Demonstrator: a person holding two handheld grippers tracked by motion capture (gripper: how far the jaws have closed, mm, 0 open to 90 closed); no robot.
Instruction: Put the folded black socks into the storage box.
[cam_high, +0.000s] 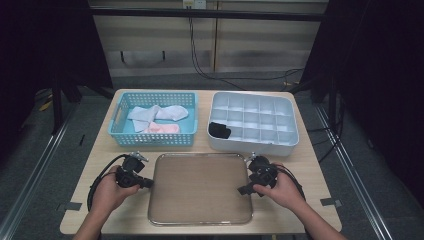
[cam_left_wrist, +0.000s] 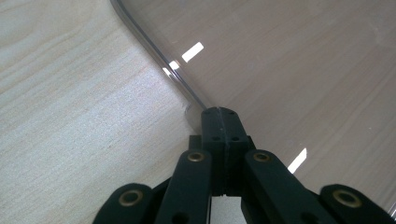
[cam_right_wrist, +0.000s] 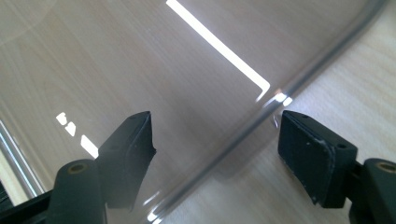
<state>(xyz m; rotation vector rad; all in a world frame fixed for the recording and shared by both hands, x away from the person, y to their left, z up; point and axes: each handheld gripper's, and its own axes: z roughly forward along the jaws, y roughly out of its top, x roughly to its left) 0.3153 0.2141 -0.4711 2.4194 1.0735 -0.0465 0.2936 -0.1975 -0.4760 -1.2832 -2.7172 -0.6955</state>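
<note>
A clear, brownish tray (cam_high: 200, 190) with a shiny rim lies flat at the table's front centre. My left gripper (cam_high: 149, 184) rests at its left edge. In the left gripper view the jaws are pressed together, and my left gripper (cam_left_wrist: 219, 116) has its tip right at the tray rim (cam_left_wrist: 154, 49). My right gripper (cam_high: 245, 189) sits at the tray's right edge. In the right gripper view my right gripper (cam_right_wrist: 215, 135) stands open astride the tray rim (cam_right_wrist: 261, 112), one jaw over the tray and one over the bare table, neither pad touching it.
A blue basket (cam_high: 120, 131) at the back left holds a grey sock (cam_high: 145, 114), a white sock (cam_high: 172, 112) and a pink sock (cam_high: 162, 128). A white compartment box (cam_high: 252, 146) at the back right has a black sock (cam_high: 219, 130) in a front-left cell.
</note>
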